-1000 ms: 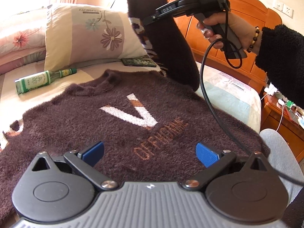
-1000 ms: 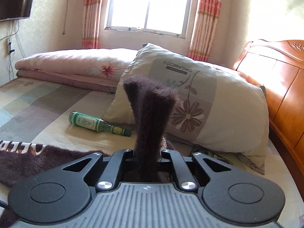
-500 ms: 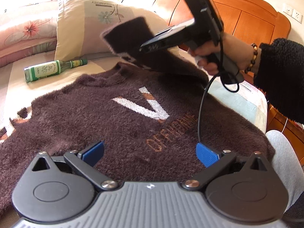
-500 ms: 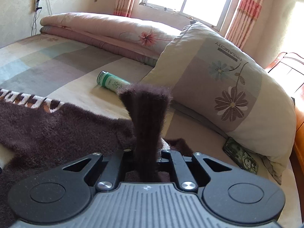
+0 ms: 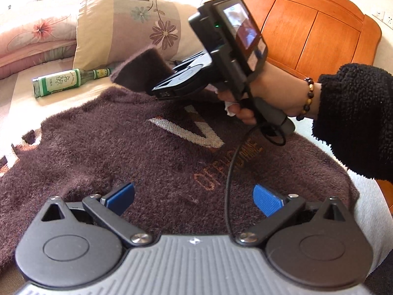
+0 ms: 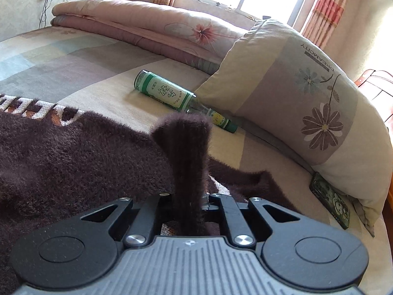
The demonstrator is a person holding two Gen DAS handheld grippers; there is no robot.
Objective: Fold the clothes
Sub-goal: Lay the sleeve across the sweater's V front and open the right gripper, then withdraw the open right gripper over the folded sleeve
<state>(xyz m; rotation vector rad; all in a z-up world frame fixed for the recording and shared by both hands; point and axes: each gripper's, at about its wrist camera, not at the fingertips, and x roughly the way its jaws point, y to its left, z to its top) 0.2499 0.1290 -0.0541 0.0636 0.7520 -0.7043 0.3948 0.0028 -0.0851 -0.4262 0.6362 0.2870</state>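
A fuzzy dark brown sweater (image 5: 137, 152) with a white V and orange letters lies flat on the bed, front up. My left gripper (image 5: 194, 198) is open and empty, its blue pads (image 5: 266, 200) low over the hem. My right gripper (image 6: 190, 198) is shut on the sweater's sleeve cuff (image 6: 188, 147), which sticks up between its fingers. In the left wrist view the right gripper (image 5: 172, 86) holds the sleeve (image 5: 141, 70) low over the sweater's collar area.
A green glass bottle (image 5: 66, 82) lies on the bed beyond the collar, also in the right wrist view (image 6: 176, 95). A flowered pillow (image 6: 307, 93), folded quilt (image 6: 147, 22) and dark phone (image 6: 330, 199) lie nearby. A wooden headboard (image 5: 307, 24) stands to the right.
My right gripper has come down and leftward with the sleeve, from high above the bed to just over the sweater's chest. My left gripper has stayed open over the hem.
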